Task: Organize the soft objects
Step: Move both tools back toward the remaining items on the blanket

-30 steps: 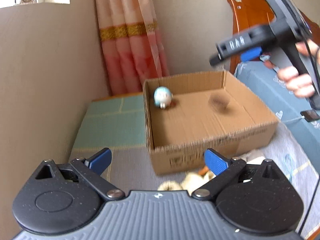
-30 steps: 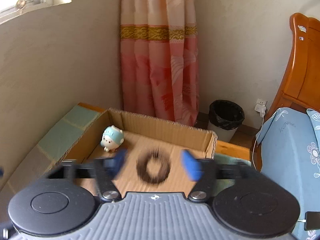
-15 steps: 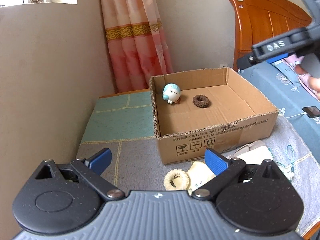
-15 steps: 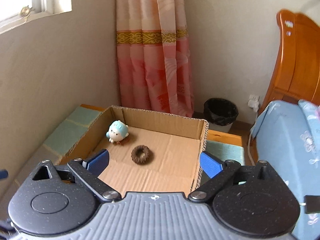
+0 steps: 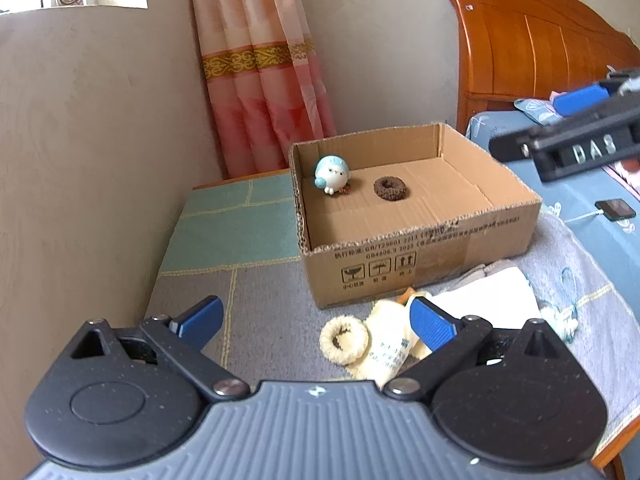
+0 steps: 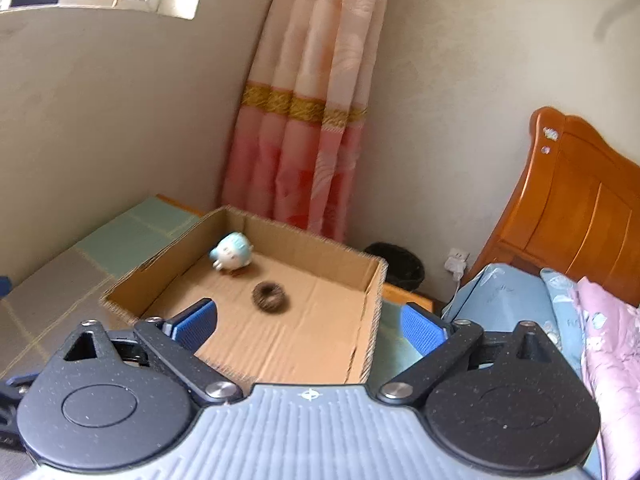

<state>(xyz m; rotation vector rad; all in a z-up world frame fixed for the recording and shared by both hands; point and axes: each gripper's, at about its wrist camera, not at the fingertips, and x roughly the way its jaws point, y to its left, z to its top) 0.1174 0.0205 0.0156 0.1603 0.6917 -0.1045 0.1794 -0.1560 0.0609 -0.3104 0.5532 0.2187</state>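
Note:
An open cardboard box (image 5: 432, 248) stands on a grey cloth; it also shows in the right wrist view (image 6: 370, 320). Inside lie a small blue-and-white plush toy (image 5: 332, 174) (image 6: 232, 256) and a brown fuzzy ring (image 5: 391, 189) (image 6: 270, 297). In front of the box lie a cream fuzzy ring (image 5: 344, 340), a cream pouch with printing (image 5: 388, 346) and a white cloth (image 5: 488, 296). My left gripper (image 5: 316, 320) is open and empty, above the cream ring. My right gripper (image 6: 310, 322) is open and empty, above the box's near right side.
A wall stands close on the left. A pink curtain (image 5: 260, 80) hangs behind the box. A wooden headboard (image 5: 540, 44) and a blue-covered bed (image 5: 592, 216) with a phone (image 5: 614, 209) are on the right. A black bin (image 6: 396, 264) stands behind the box.
The brown ring fell out of my right gripper into the box and came to rest. My right gripper pulled back and to the right. My left gripper drew back from the box.

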